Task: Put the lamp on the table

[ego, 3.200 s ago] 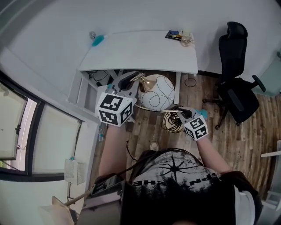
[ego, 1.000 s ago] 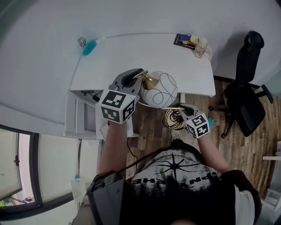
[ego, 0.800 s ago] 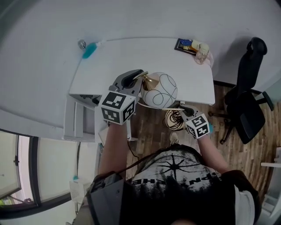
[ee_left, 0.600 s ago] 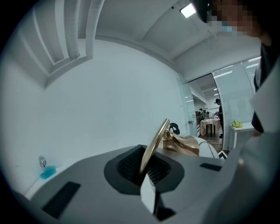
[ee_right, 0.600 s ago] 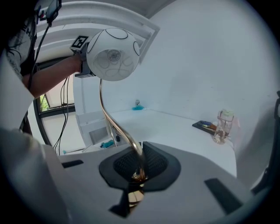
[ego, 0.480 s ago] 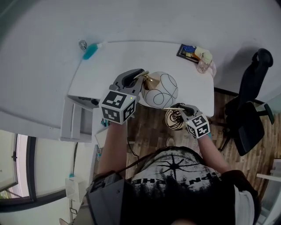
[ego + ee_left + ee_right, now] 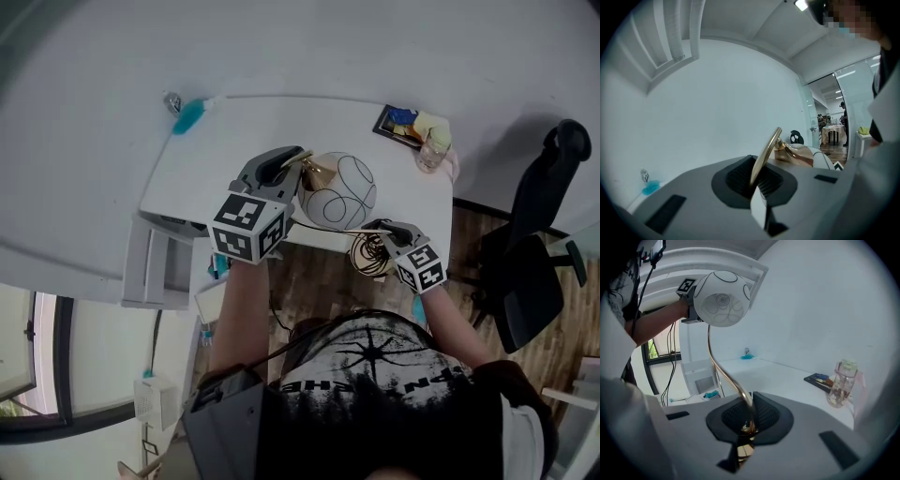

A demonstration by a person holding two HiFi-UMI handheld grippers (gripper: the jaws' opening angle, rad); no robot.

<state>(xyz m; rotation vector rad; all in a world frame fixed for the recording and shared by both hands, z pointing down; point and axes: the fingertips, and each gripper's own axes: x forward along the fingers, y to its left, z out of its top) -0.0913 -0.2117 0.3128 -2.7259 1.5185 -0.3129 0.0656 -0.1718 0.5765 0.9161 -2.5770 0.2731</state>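
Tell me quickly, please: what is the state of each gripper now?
Left gripper: shut on the lamp, at the gold arm near its shade.
Right gripper: shut on the lamp, at its curved gold stem.

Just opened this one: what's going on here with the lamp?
A person holds a lamp in the air with both grippers. The left gripper is shut on the gold arm beside the round white shade, the right gripper on the curved gold stem lower down. The shade hangs over the near edge of the white table; the lamp's lower end is off the edge, above the floor. It is not set down yet.
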